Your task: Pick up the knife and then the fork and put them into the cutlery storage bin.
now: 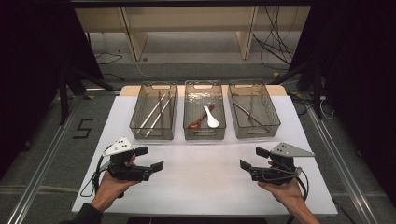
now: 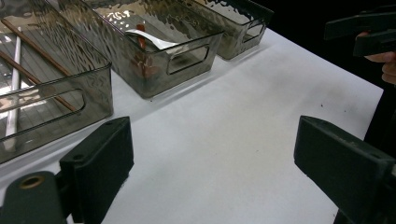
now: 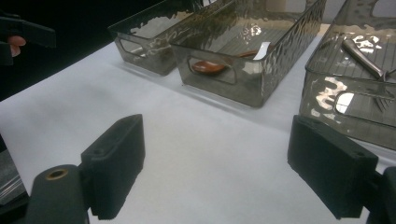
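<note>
Both hands sit at the near edge of the counter (image 1: 205, 186). My left gripper (image 1: 148, 158) hangs over the near-left part, its fingers (image 2: 100, 163) spread wide with only bare white surface between them. My right gripper (image 1: 252, 159) mirrors it over the near-right part, fingers (image 3: 116, 158) likewise released and holding nothing. The two point inward, toward each other, well apart.

Step in hand, as I judge it: a ready pose, with no grasp begun. Nothing lies loose on the near or middle counter.

Along the far edge stand three smoky clear bins in a row, just beside one another. The left bin (image 1: 140, 127) holds chopsticks (image 1: 154, 114), lying lengthwise. The middle bin (image 1: 187, 133) holds a brown spoon (image 1: 200, 120) and a white spoon (image 1: 211, 117), crossing near their handles. The right bin (image 1: 275, 122) holds metal cutlery (image 3: 362, 58); a fork, I think, but the bin wall blurs it.

Next move, my estimate: the middle bin is nearest both grippers, so the spoons are the likely pick. It calls for reaching forward over the near wall of the bin and tipping the fingers down steeply. The white spoon should be taken by its handle, since the bowl is too rounded for a flat grip. Its handle meets the brown one, so I must close on one only.
</note>
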Action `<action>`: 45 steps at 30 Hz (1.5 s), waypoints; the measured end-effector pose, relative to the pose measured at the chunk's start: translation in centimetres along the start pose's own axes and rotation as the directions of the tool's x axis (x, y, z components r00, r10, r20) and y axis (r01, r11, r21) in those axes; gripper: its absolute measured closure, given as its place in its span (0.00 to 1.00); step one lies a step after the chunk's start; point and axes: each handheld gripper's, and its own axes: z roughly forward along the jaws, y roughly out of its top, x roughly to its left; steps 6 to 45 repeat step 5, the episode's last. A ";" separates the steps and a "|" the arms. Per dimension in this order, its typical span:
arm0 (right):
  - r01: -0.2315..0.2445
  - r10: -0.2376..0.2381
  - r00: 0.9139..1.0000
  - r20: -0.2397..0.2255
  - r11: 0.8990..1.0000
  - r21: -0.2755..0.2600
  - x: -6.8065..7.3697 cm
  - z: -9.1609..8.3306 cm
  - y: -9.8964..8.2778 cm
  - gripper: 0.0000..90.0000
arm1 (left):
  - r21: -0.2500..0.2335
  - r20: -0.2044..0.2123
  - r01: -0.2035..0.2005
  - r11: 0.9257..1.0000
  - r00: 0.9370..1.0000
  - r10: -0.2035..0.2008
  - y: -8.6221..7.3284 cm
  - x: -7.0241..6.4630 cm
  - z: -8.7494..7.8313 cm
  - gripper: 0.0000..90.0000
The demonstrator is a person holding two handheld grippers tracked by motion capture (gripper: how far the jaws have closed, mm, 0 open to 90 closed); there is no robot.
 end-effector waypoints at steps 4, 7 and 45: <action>0.000 0.000 1.000 0.002 1.000 0.003 0.0 0.1 0.0 0.21 | 0.000 -0.004 0.000 1.000 1.000 0.000 0.0 0.0 0.0 0.12; -0.001 0.001 1.000 0.002 1.000 0.004 0.0 0.1 0.0 0.20 | 0.000 -0.005 0.000 1.000 1.000 0.000 0.0 0.0 0.0 0.13; -0.001 0.001 1.000 0.002 1.000 0.004 0.0 0.1 0.0 0.20 | 0.000 -0.005 0.000 1.000 1.000 0.000 0.0 0.0 0.0 0.13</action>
